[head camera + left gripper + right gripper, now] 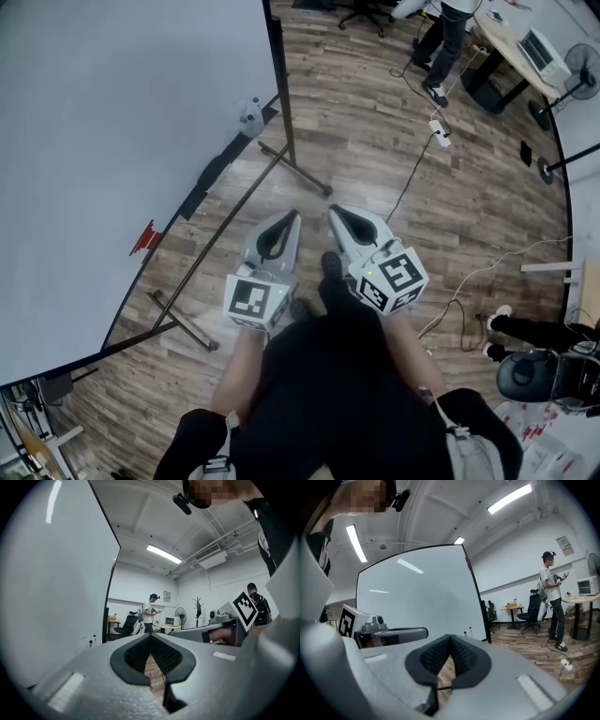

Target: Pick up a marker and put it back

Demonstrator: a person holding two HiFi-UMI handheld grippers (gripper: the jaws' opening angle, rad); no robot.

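Though it shows tiny, red marker on ledge

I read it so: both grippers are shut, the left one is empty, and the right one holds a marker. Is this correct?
Not quite. The right gripper holds no marker: the right gripper view shows its jaws together with nothing between them. Both grippers are shut and the left gripper is empty, as you say.

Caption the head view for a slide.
Left tool and right tool, both shut and empty, side by side beside a whiteboard.
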